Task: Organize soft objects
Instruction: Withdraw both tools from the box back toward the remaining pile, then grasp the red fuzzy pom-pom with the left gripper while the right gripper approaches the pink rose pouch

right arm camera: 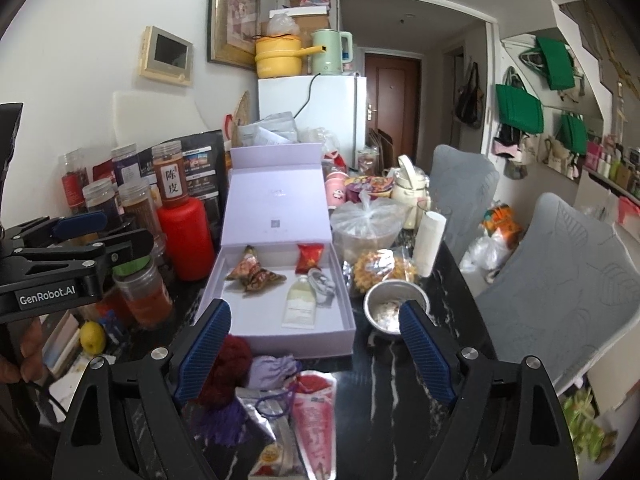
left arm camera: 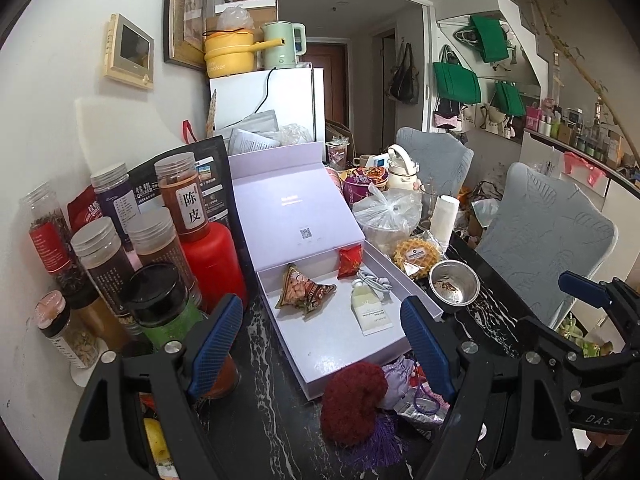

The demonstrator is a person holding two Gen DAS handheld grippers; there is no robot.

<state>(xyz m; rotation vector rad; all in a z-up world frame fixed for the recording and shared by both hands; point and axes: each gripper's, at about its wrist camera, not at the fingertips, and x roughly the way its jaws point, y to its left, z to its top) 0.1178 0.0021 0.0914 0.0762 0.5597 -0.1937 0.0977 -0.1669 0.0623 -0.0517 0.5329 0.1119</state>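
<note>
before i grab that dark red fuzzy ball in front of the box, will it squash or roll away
The dark red fuzzy ball looks yarn-like, so it will probably squash and weigh little. Its lumpy shape, and the lilac pouch against it, should limit rolling. The purple tassel would likely dangle.

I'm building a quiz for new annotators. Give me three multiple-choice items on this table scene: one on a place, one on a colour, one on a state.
1. Where does the red snack packet lie?
A. inside the open box
B. in the metal bowl
C. on the chair

2. What colour is the fluffy ball in front of the box?
A. yellow
B. dark red
C. green

3. How do both grippers stand?
A. both shut on a pouch
B. one open, one shut
C. both open, holding nothing

Answers:
1 A: the packet rests on the floor of the lilac box, near its hinged lid.
2 B: its yarn is dark red in both views.
3 C: the left gripper and right gripper each show blue fingers spread wide with nothing between them.
</note>
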